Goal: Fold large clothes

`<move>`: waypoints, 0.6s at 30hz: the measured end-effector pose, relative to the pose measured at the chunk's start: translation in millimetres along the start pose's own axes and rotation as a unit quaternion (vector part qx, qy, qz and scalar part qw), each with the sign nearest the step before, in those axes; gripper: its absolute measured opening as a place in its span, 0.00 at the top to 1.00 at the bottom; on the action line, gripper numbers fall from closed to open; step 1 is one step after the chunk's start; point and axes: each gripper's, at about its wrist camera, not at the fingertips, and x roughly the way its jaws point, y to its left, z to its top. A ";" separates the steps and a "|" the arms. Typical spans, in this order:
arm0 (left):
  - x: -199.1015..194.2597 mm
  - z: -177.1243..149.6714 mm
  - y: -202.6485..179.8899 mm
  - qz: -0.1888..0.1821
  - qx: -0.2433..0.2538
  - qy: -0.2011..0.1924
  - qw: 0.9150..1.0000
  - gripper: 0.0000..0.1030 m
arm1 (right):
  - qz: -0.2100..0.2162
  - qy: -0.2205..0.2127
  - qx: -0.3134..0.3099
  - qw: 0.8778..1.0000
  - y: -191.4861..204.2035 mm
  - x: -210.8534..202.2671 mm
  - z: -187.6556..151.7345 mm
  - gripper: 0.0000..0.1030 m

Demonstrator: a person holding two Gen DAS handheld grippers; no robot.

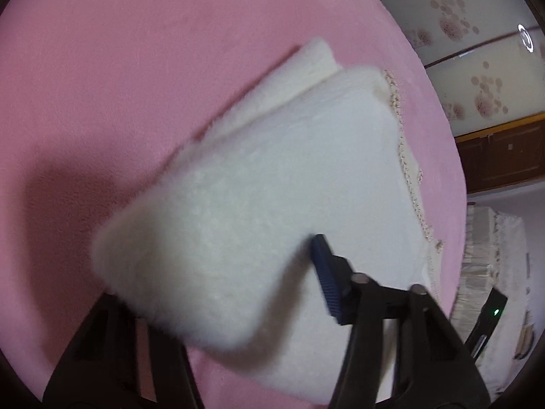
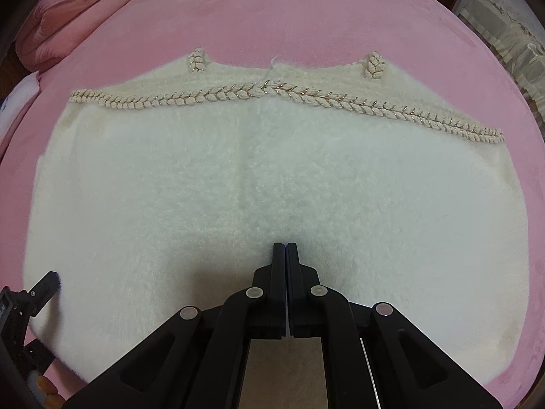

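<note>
A fluffy white garment (image 2: 272,184) with a cream braided trim (image 2: 282,93) lies spread on a pink bed (image 2: 289,17). My right gripper (image 2: 285,248) is shut and empty, its tips just above the garment's near middle. In the left wrist view the same garment (image 1: 272,170) shows with a thick fold of it (image 1: 177,272) raised over my left gripper (image 1: 221,293). Only the right blue fingertip (image 1: 325,266) shows; the left finger is hidden under the fabric. The left gripper also shows at the garment's left edge in the right wrist view (image 2: 44,289).
Pink bedding (image 2: 68,13) is bunched at the bed's far left. A frilled cream cover (image 2: 511,44) lies beyond the bed's right edge. A patterned wardrobe door (image 1: 477,68) and a dark wooden panel (image 1: 504,156) stand past the bed.
</note>
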 end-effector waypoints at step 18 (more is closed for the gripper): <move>-71.4 -21.2 -121.8 0.055 0.232 -0.020 0.971 0.85 | 0.015 -0.007 0.025 1.000 -40.2 -10.6 -12.6 0.97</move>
